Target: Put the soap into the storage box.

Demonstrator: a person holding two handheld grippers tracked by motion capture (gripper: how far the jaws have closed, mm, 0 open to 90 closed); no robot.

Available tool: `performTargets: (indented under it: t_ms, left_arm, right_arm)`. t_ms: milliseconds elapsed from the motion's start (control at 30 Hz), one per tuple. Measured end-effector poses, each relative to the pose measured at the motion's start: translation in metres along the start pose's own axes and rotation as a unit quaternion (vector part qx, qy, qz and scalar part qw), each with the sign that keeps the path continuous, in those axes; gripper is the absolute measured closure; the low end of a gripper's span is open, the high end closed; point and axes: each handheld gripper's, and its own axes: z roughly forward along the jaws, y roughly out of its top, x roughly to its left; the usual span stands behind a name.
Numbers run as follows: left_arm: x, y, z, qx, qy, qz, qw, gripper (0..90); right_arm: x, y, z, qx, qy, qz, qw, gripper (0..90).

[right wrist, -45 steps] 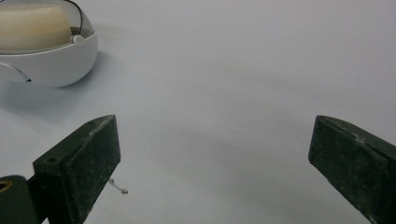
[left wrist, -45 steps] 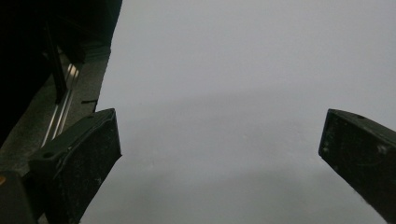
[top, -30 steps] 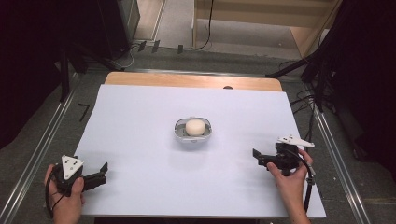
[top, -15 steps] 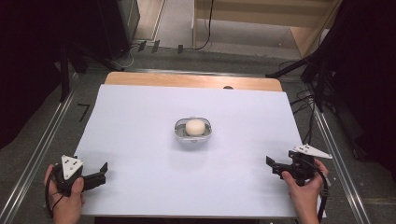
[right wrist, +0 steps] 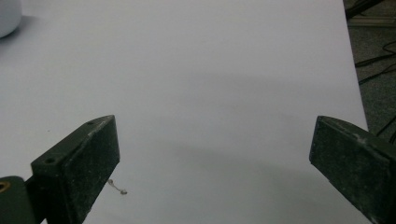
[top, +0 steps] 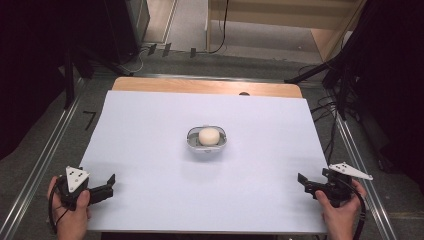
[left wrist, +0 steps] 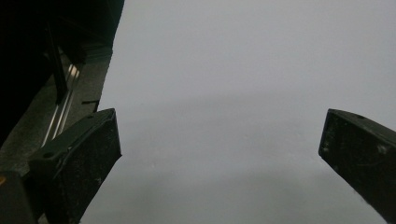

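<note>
Two claws sit at the near corners of the bench, each held in a hand. In the left gripper view, the left claw point(left wrist: 219, 154) has its jaws spread wide with nothing between them, over bare white sheet point(left wrist: 243, 70) beside the sheet's edge and a metal rail point(left wrist: 63, 109). In the right gripper view, the right claw point(right wrist: 212, 161) is likewise spread and empty, low over the sheet; a small speck of thread point(right wrist: 119, 188) lies by one jaw. From above, the left claw point(top: 109, 184) and right claw point(top: 303, 181) point inward, well apart. Between them, farther up the bench point(top: 150, 85), a small bowl point(top: 207, 146) holds a pale round ball point(top: 208, 135).
</note>
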Motion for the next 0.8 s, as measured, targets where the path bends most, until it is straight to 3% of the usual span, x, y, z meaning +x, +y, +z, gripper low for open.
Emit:
performTargets:
  t_ms: [433,700,800]
  left_arm:
    - [0.001,0.000,-0.001,-0.004,-0.002,-0.003,1.0000,0.0]
    - [0.000,-0.001,-0.001,-0.007,-0.002,-0.002,1.0000,0.0]
    - [0.000,-0.001,-0.002,-0.012,-0.003,0.000,0.9999,0.0]
  right_arm:
    - [-0.019,-0.018,-0.019,-0.002,-0.014,0.015,0.9998,2.1]
    - [-0.027,-0.028,-0.026,-0.012,0.002,0.033,0.9994,2.1]
    - [-0.025,-0.030,-0.025,-0.012,0.005,0.027,0.9995,2.1]
